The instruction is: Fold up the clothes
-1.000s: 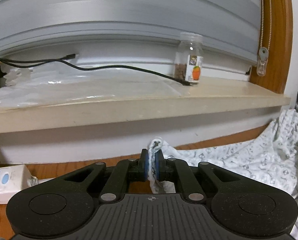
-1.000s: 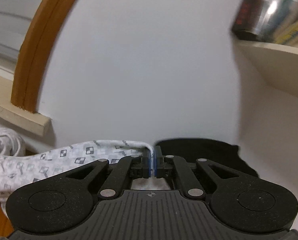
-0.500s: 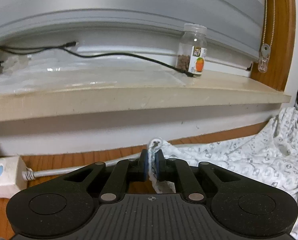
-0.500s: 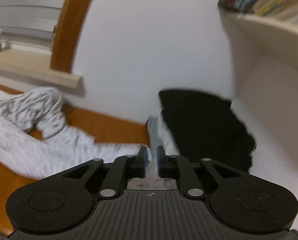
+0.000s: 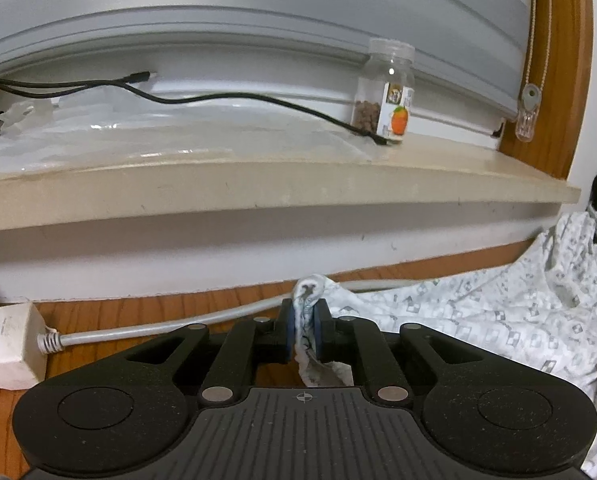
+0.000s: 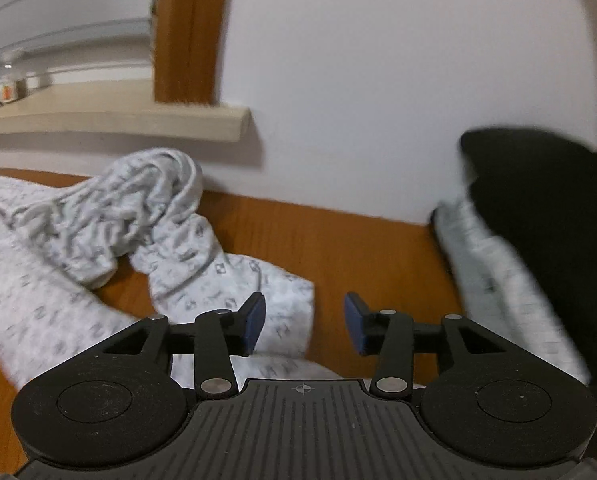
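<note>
A jar (image 5: 386,92) is seen at the upper right of the left wrist view, on the windowsill (image 5: 258,188); its label bears an orange picture, and the writing is too small to be read. A black cable (image 5: 234,100) is trailed across the sill. The left tool (image 5: 303,330) is clenched on a bunched edge of the patterned garment (image 5: 478,320), as in the earlier frames. The garment is spread over the wooden bench (image 5: 138,312) toward the lower right. The right tool (image 6: 304,322), clamped on the cloth a second ago, has released it; its jaws are opening with only bench between them, the cloth's edge lying at the left pad (image 6: 254,320). Dark clothing (image 6: 546,208) lies at right.
</note>
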`<state>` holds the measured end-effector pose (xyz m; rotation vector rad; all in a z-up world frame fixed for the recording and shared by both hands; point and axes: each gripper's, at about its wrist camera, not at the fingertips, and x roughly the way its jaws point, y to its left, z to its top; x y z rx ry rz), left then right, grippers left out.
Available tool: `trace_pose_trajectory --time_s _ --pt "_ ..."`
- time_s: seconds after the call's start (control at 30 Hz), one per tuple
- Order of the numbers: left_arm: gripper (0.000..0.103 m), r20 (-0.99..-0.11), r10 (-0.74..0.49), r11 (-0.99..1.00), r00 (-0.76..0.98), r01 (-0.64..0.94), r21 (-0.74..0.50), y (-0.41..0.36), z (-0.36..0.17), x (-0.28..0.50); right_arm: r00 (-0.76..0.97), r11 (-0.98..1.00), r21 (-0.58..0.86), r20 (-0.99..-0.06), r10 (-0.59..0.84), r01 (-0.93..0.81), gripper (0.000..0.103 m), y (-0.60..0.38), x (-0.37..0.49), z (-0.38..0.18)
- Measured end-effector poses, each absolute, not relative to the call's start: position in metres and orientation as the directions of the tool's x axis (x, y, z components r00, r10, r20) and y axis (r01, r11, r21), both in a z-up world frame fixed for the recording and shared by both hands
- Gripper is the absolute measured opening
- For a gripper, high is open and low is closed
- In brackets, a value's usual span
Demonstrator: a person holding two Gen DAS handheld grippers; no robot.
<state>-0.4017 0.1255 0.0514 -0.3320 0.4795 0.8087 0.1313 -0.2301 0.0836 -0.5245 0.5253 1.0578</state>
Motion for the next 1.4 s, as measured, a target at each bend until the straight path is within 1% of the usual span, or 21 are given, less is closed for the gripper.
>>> trace_pose_trajectory --time_s 0.17,0.23,0.3,0.33,0.47,0.53,0.6,0.67,0.73,0.77,0.8,0.87,1.0,1.07,1.17,1.2,1.27,1.3,1.33,1.37,1.4 --pt "0.008 -0.530 0.609 0.655 0.590 -0.751 -0.084 0.125 0.049 -0.399 0.341 0.436 -0.036 -0.682 0.647 -0.899 0.049 -0.201 0.159 0.042" --pt "0.008 -0.533 0.607 0.659 0.590 -0.748 -0.078 0.125 0.048 -0.398 0.290 0.418 0.016 -0.695 0.658 -0.908 0.043 -0.197 0.165 0.034" --pt "0.008 -0.535 0.610 0.659 0.585 -0.749 -0.067 0.125 0.047 -0.397 0.274 0.396 0.020 -0.689 0.671 -0.918 0.016 -0.194 0.165 0.034" --pt "0.008 -0.533 0.612 0.660 0.584 -0.749 -0.063 0.124 0.047 -0.397 0.286 0.392 0.002 -0.680 0.675 -0.920 0.009 -0.193 0.163 0.034" --pt "0.008 -0.513 0.622 0.661 0.591 -0.748 -0.059 0.123 0.053 -0.399 0.487 0.453 -0.203 -0.522 0.700 -0.868 0.007 -0.191 0.156 0.069" --pt "0.008 -0.501 0.628 0.654 0.595 -0.753 -0.073 0.125 0.056 -0.401 0.610 0.534 -0.295 -0.400 0.684 -0.792 0.007 -0.189 0.164 0.101" --pt "0.008 -0.500 0.633 0.650 0.591 -0.756 -0.070 0.126 0.056 -0.403 0.744 0.650 -0.368 -0.251 0.619 -0.665 0.007 -0.186 0.179 0.134" --pt "0.008 -0.505 0.633 0.648 0.587 -0.758 -0.070 0.127 0.055 -0.402 0.860 0.744 -0.455 -0.114 0.497 -0.489 0.008 -0.179 0.194 0.154" --pt "0.008 -0.513 0.630 0.648 0.583 -0.759 -0.066 0.128 0.054 -0.401 0.847 0.754 -0.385 -0.236 0.477 -0.532 0.010 -0.173 0.219 0.157" --pt "0.008 -0.518 0.629 0.648 0.580 -0.759 -0.064 0.129 0.054 -0.400 0.824 0.735 -0.374 -0.268 0.499 -0.566 0.017 -0.173 0.221 0.153" --pt "0.008 -0.522 0.627 0.648 0.578 -0.759 -0.061 0.129 0.053 -0.399 0.805 0.714 -0.372 -0.289 0.518 -0.593 0.036 -0.172 0.219 0.144" --pt "0.009 -0.531 0.625 0.648 0.572 -0.759 -0.056 0.130 0.052 -0.398 0.757 0.682 -0.332 -0.338 0.559 -0.652 0.053 -0.172 0.214 0.127" --pt "0.018 -0.550 0.620 0.645 0.559 -0.762 -0.047 0.130 0.048 -0.395 0.547 0.551 -0.142 -0.465 0.696 -0.822 0.056 -0.174 0.194 0.087" --pt "0.027 -0.557 0.620 0.641 0.553 -0.766 -0.049 0.131 0.047 -0.396 0.447 0.482 -0.068 -0.507 0.738 -0.874 0.056 -0.171 0.179 0.065" --pt "0.042 -0.555 0.623 0.628 0.551 -0.775 -0.066 0.129 0.047 -0.400 0.359 0.399 -0.045 -0.540 0.762 -0.916 0.056 -0.159 0.151 0.041" --pt "0.044 -0.554 0.623 0.619 0.552 -0.781 -0.082 0.128 0.048 -0.403 0.326 0.367 -0.036 -0.547 0.771 -0.929 0.056 -0.152 0.144 0.037" --pt "0.055 -0.544 0.639 0.597 0.544 -0.796 -0.095 0.122 0.054 -0.409 0.269 0.309 -0.019 -0.545 0.794 -0.951 0.053 -0.146 0.127 0.035" --pt "0.058 -0.536 0.650 0.585 0.539 -0.805 -0.100 0.118 0.058 -0.412 0.244 0.278 -0.018 -0.538 0.807 -0.960 0.037 -0.142 0.117 0.034" --pt "0.063 -0.526 0.661 0.572 0.534 -0.813 -0.106 0.114 0.062 -0.416 0.214 0.240 -0.024 -0.543 0.812 -0.971 0.027 -0.135 0.105 0.036" --pt "0.064 -0.519 0.667 0.564 0.534 -0.818 -0.118 0.109 0.065 -0.420 0.187 0.204 -0.030 -0.550 0.814 -0.978 0.015 -0.129 0.095 0.039" --pt "0.064 -0.514 0.668 0.558 0.538 -0.819 -0.133 0.105 0.067 -0.425 0.157 0.162 -0.040 -0.551 0.819 -0.986 0.015 -0.123 0.082 0.041"
